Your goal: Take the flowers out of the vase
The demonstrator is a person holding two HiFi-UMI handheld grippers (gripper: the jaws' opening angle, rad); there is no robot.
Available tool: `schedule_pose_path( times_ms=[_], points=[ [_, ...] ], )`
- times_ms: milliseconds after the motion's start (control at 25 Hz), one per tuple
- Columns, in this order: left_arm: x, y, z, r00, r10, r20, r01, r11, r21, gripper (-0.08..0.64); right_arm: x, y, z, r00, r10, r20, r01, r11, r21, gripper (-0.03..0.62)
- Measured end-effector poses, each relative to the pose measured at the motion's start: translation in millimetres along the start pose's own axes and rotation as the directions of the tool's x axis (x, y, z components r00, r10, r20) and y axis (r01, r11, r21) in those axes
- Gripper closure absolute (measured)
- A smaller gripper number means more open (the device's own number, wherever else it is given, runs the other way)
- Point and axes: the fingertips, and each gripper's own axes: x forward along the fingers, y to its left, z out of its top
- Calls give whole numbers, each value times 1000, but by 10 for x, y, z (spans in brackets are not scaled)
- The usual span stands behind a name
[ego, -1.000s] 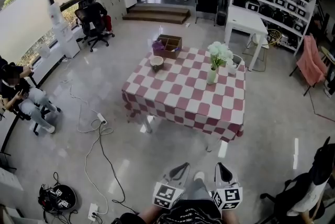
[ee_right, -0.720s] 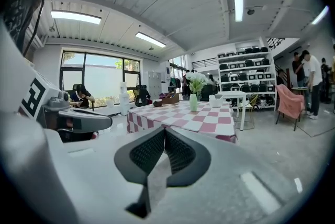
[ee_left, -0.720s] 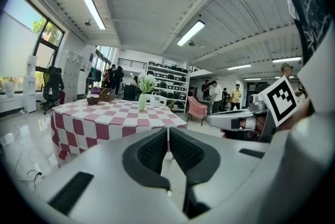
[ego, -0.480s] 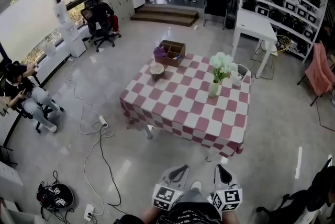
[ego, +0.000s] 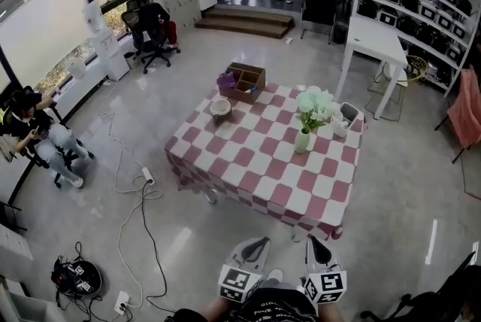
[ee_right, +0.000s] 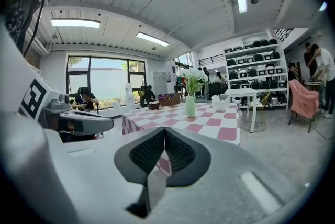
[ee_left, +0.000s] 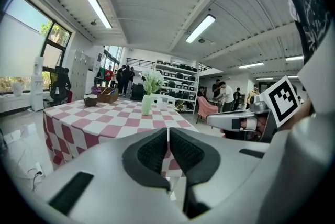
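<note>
Head view: vase [ego: 303, 141] of flowers [ego: 316, 106] stands on the checked worktop [ego: 248, 170]. It is well apart, at 12 o'clock from the right tongs [ego: 316, 244] and 1 o'clock from the left tongs [ego: 255, 245]. Stems upright; right judged nearer.
Left gripper view: tongs closed, empty; vase at 11 o'clock.
Right gripper view: tongs closed, empty; vase near 12 o'clock.

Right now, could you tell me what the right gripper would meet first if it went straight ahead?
Probably the near edge of the checkered tablecloth, short of the vase; depth is unclear.
</note>
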Motion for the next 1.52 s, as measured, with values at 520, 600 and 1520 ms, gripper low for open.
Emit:
schedule_pose_path(
  times_ms=[520, 600, 1520],
  points=[
    [640, -203, 113, 1000, 26, 16, -26, 1000, 13, 540, 243, -573, 99, 999, 49, 10, -49, 999, 3, 586],
    [691, -191, 110, 999, 32, 15, -33, 999, 15, 540, 273, -606, 89, 998, 54, 9, -54, 998, 11, 586],
    [1371, 814, 570, 1000, -9, 17, 9, 999, 45, 540, 1214, -783, 448, 998, -57, 22, 55, 997, 57, 586]
  ],
)
